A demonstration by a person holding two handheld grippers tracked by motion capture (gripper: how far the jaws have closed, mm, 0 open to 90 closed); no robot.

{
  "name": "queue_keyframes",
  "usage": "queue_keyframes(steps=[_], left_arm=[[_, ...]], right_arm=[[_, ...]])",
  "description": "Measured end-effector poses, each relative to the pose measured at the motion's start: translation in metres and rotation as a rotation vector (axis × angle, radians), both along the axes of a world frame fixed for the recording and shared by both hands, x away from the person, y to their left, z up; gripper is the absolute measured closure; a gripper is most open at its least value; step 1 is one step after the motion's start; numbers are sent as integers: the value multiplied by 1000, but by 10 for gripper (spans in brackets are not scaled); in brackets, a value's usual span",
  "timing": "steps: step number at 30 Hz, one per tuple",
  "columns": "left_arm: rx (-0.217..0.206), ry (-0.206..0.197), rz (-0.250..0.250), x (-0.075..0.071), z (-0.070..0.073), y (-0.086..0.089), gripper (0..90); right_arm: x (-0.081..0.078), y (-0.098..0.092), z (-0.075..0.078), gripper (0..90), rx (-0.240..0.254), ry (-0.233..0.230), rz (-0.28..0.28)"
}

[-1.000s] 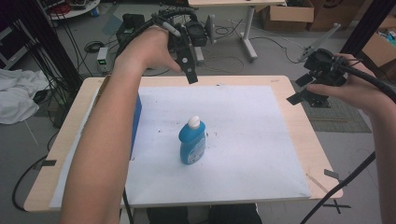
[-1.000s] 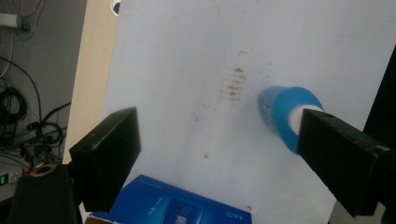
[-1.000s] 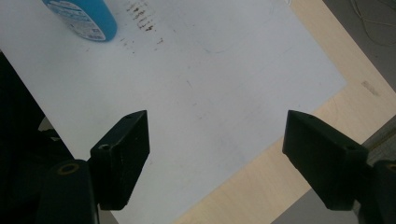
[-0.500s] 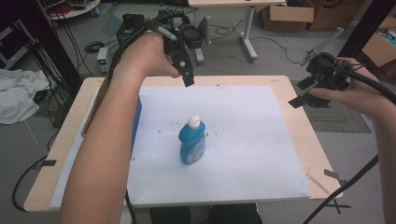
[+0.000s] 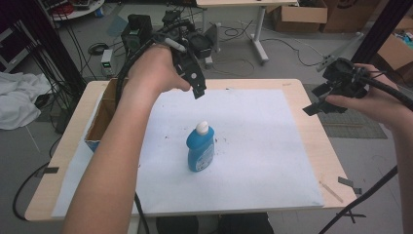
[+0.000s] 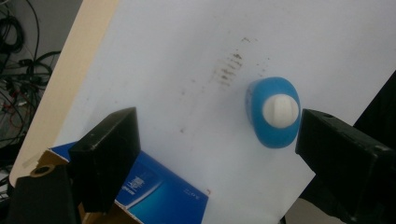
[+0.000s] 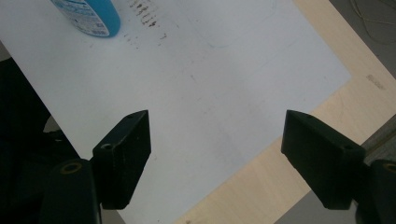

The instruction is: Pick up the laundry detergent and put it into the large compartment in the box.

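The room is a workshop with a grey floor, lots of cables, cardboard boxes and another desk far back. In the middle is a wooden table with a big white sheet spread over it. The sheet has a few dark smudges.

A blue bottle stands upright near the middle of the sheet, a little to the left. It is alone with bare paper all round it, so a claw can come at it from any side. At the left edge of the table is an open cardboard box with blue sides. Its top is open, so it looks like a place to put things in.

The left claw hangs in the air over the far part of the sheet, just beyond the bottle. It points down at the bottle. Its jaws are wide and nothing is between them. In the left gripper view the bottle's cap sits close to one jaw, so the claw looks like it is lining up to grab it.

The right claw waits over the right edge of the table, well away from the bottle. Its jaws are wide too, and hold nothing. It seems to be keeping out of the way.

The bottle is bright blue plastic with a round white cap. From above it looks oval. It has a pale label with small print on the front.
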State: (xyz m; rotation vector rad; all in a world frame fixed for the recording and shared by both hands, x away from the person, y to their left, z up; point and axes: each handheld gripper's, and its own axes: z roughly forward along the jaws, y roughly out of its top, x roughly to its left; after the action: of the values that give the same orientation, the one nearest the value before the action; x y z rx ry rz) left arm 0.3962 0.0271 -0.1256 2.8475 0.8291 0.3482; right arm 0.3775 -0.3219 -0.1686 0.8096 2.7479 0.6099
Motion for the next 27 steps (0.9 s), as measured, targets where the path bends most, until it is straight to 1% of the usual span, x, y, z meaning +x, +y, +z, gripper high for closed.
queue_keyframes(steps=[3, 6, 9, 14, 18, 21, 23, 25, 27], left_arm=[[-13, -1, 10, -4, -5, -2, 146], [-12, 8, 6, -8, -12, -5, 146], [-3, 7, 7, -10, -17, -7, 145], [-1, 12, 22, -14, -27, -10, 146], [-7, 19, 26, -16, -36, -12, 147], [-3, 26, 32, -18, -43, -13, 146], [-14, 31, 33, -19, -47, -14, 145], [4, 26, 30, -20, -52, -15, 144], [5, 37, 36, -21, -57, -15, 137]], right_arm=[[-1, 1, -1, 242, 0, 0, 4], [-2, 3, -2, 243, 0, -2, 8], [-3, 4, -1, 244, 0, -3, 9], [-3, 7, -2, 244, 1, -5, 14], [-3, 7, -3, 246, 2, -5, 16], [-3, 8, -4, 247, -4, -5, 16], [-4, 8, -4, 247, -4, -5, 16], [-4, 9, -5, 247, -5, -4, 16], [-4, 9, -5, 248, -9, -5, 16]])
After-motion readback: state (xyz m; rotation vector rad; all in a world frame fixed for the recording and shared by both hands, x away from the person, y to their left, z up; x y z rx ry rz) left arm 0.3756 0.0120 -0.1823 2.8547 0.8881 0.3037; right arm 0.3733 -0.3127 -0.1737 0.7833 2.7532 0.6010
